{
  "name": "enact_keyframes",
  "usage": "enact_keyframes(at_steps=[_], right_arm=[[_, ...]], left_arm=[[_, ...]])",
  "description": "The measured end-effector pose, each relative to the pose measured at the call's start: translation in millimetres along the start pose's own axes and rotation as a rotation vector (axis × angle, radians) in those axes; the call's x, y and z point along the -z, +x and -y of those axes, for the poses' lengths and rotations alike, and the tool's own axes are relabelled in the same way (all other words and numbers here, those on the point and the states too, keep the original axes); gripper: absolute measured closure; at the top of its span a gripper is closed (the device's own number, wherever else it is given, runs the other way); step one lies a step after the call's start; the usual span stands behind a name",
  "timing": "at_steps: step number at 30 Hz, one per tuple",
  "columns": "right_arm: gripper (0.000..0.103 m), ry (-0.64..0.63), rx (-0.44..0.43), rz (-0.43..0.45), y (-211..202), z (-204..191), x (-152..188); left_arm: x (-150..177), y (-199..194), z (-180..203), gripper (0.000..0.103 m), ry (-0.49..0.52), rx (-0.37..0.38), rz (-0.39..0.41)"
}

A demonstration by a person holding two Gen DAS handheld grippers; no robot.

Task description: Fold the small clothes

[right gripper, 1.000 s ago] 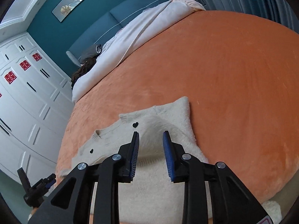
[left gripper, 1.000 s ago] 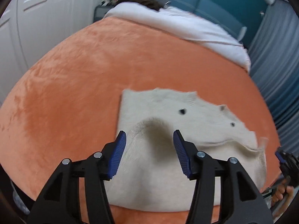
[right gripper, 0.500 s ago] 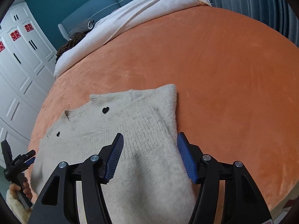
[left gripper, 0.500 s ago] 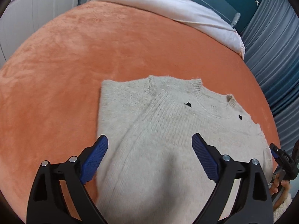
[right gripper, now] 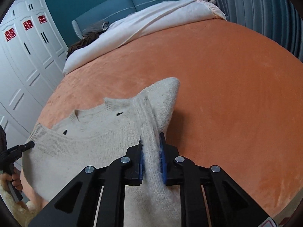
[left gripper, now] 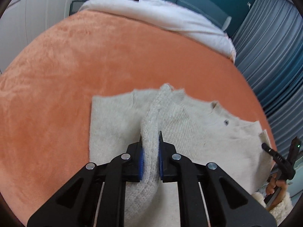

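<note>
While the cream sweater [left gripper: 198, 124] lies flat on the orange bed cover [left gripper: 94, 56], neckline toward the far side and hem toward the near edge, both claws have it pinched. Left claw [left gripper: 150, 141]: narrow, blue pads clamped on a raised ridge of knit near the sweater's left side. Right claw [right gripper: 151, 143]: its jaws are closing, a matching ridge of knit between them near the right side, pads look pressed on it. Each ridge runs near-to-far, straight ahead of its claw, so the sweater's long axis lines up with both tools and the far shoulders sit directly beyond the tips. Each hand is nearest its own side, roughly level with the other. Next move probably carries the pinched knit toward the far edge or across; hard to say which, edges are blurred. White duvet [right gripper: 151, 19] bunched at the far end, well apart.
</note>
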State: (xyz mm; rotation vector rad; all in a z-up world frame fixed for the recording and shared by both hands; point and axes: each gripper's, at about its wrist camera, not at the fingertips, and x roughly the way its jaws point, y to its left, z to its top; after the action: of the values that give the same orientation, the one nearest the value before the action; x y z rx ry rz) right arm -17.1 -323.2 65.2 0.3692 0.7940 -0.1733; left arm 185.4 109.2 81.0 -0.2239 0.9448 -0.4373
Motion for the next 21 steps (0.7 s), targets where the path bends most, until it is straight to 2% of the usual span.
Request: enact_keyframes(at_steps=[3, 5, 8, 10, 11, 13, 16, 19, 21], right_arm=[[0.094, -0.017, -0.006, 0.048, -15.1, -7.8, -23.1], [0.093, 0.001, -0.027, 0.022, -7.2, -4.7, -40.8], [0.093, 0.011, 0.010, -0.071, 21.3, 4.2, -40.9], [0.094, 0.027, -0.020, -0.088, 29.8, 7.8, -31.5], [0.094, 0.010, -0.008, -0.090, 31.7, 6.6, -26.3], [0.094, -0.004, 0.005, -0.073, 29.4, 4.5, -20.1], [0.095, 0.027, -0.031, -0.010, 11.8, 4.8, -27.1], [0.095, 0.032, -0.063, 0.068, -4.0, 2.9, -55.7], [0.095, 0.034, -0.049, 0.087, 2.1, 4.5, -71.7]], left_arm=[[-27.6, -17.7, 8.9, 0.093, 0.012, 0.008, 0.058], [-43.6, -14.6, 11.3, 0.093, 0.027, -0.015, 0.065], [-45.9, 7.9, 6.6, 0.093, 0.014, -0.046, 0.003], [-34.0, 22.4, 0.9, 0.093, -0.001, -0.061, -0.041], [-26.8, 27.0, -2.1, 0.093, -0.003, -0.075, -0.055], [-12.2, 34.3, -11.4, 0.093, -0.033, -0.090, -0.081], [-7.8, 27.1, -16.8, 0.093, -0.065, -0.076, -0.066], [-29.7, 15.8, -8.4, 0.093, -0.027, -0.095, -0.013], [-47.6, 19.5, -7.3, 0.093, -0.017, -0.114, 0.005]])
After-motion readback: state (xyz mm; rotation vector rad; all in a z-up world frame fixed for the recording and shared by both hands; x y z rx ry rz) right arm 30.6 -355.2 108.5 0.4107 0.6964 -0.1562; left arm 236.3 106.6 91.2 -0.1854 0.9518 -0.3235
